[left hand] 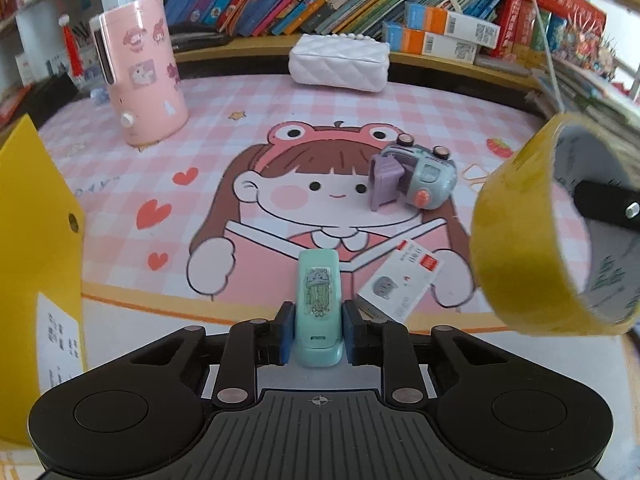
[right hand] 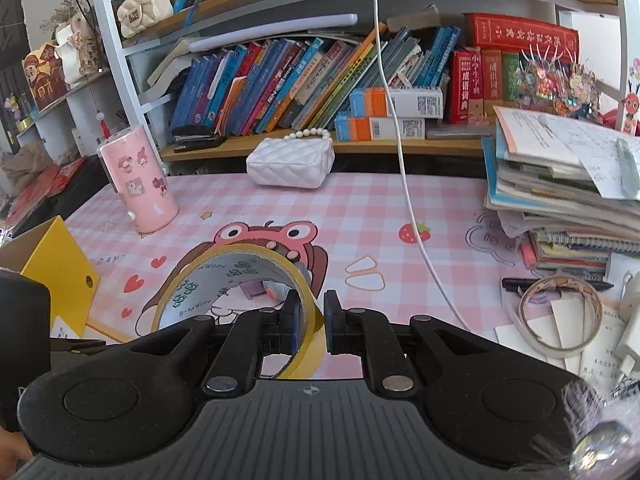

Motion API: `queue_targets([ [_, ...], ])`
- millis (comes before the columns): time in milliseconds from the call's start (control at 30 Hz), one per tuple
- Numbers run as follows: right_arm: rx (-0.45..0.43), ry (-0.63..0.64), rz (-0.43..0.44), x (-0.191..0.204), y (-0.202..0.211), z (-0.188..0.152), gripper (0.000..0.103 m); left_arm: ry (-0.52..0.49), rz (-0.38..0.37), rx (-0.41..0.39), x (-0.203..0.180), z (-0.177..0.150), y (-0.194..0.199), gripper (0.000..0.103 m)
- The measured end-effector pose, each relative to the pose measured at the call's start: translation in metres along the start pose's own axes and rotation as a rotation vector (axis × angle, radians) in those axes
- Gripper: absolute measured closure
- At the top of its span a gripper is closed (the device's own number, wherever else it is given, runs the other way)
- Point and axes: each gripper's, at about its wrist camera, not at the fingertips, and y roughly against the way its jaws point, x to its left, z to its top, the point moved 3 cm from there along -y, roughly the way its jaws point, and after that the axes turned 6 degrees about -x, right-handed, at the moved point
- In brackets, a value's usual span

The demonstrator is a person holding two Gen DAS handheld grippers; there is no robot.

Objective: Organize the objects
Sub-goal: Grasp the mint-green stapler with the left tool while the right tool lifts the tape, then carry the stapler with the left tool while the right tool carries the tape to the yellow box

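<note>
sitting clamped between the left tool [left hand: 318, 330] pads: mint stapler [left hand: 318, 300].

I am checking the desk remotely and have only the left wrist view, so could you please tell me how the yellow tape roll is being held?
Observer: The right gripper has one finger inside the yellow tape roll and one outside, pinching its wall.
Operator: Thank you. Is there any other tape about?
Observer: Yes, a paler tape ring lies flat on papers at the desk's right end.
Operator: And behind that?
Observer: A tall stack of books and papers.
</note>
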Motion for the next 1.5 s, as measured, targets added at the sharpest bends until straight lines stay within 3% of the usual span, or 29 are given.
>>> queue_targets([
  [200,0.036,0.017,0.002,0.003,0.002,-0.01,0.092,0.056,-0.049,-0.048,0.015,-0.001,0.035,0.08],
  [533,0.152,0.046,0.027,0.025,0.01,-0.042,0.091,0.105,-0.065,-0.085,0.032,-0.022,0.078,0.08],
  [1067,0.16,0.1,0.022,0.091,0.058,-0.072,0.091,0.115,-0.104,-0.138,0.076,-0.063,0.138,0.08],
  [1500,0.182,0.139,0.077,0.174,0.089,-0.108,0.091,0.172,-0.049,-0.147,0.147,-0.113,0.193,0.08],
])
